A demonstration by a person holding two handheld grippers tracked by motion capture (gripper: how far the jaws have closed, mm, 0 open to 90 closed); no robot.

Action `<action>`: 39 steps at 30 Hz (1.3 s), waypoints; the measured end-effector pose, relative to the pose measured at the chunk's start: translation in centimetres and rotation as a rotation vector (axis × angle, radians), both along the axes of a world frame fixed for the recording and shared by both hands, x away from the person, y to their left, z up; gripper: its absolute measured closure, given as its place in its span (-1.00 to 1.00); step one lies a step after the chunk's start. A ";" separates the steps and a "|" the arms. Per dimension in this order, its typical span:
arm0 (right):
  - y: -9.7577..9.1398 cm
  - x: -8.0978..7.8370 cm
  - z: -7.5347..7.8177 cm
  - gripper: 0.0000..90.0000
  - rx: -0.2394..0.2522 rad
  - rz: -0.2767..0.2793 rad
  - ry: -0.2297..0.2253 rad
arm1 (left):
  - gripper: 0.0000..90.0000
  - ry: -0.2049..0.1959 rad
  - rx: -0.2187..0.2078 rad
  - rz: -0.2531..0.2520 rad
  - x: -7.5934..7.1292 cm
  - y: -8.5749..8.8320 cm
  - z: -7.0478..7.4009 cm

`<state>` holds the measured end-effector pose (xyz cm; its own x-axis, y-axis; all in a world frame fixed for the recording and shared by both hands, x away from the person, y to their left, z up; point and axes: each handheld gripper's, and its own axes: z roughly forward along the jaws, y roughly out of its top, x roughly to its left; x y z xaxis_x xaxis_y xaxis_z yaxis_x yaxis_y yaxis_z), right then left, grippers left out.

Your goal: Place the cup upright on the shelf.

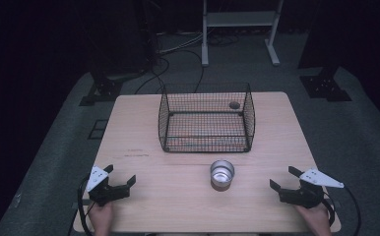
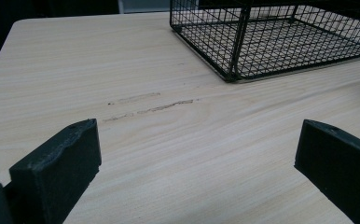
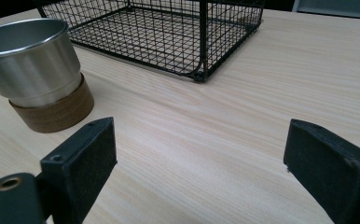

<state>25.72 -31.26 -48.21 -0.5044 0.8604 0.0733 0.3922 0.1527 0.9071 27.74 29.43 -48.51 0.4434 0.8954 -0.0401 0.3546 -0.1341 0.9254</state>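
Observation:
A steel cup (image 1: 222, 174) with a brown band at its base stands upright on the wooden table (image 1: 143, 167), just in front of a black wire basket (image 1: 206, 118). In the right gripper view the cup (image 3: 36, 70) is at the upper left and the basket (image 3: 169, 32) beyond it. My left gripper (image 1: 120, 175) rests near the table's front left, open, with nothing between its jaws. My right gripper (image 1: 285, 178) rests near the front right, open and empty as well. The left gripper view has the basket (image 2: 271, 37) at the upper right.
The basket looks empty. A dark scuff mark (image 2: 150, 106) runs across the table's wood left of the basket. Beyond the table lie a grey floor, cables and a white frame stand (image 1: 239, 29). Dark stands flank the table's far side.

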 end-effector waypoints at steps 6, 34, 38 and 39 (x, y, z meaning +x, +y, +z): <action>0.3 0.0 0.0 -0.81 -0.007 0.011 0.002 | -1.00 0.000 -0.001 0.001 0.0 0.0 0.0; 3.8 -0.4 1.1 -0.81 -0.022 0.119 -0.018 | -1.00 -0.002 -0.003 0.001 0.0 0.0 0.0; 4.1 -0.5 1.2 -0.81 -0.028 0.130 -0.014 | -1.00 -0.002 -0.001 0.000 0.0 0.0 0.0; 4.3 -0.5 1.2 -0.81 -0.028 0.135 -0.015 | -1.00 -0.002 -0.001 -0.001 0.0 0.0 0.0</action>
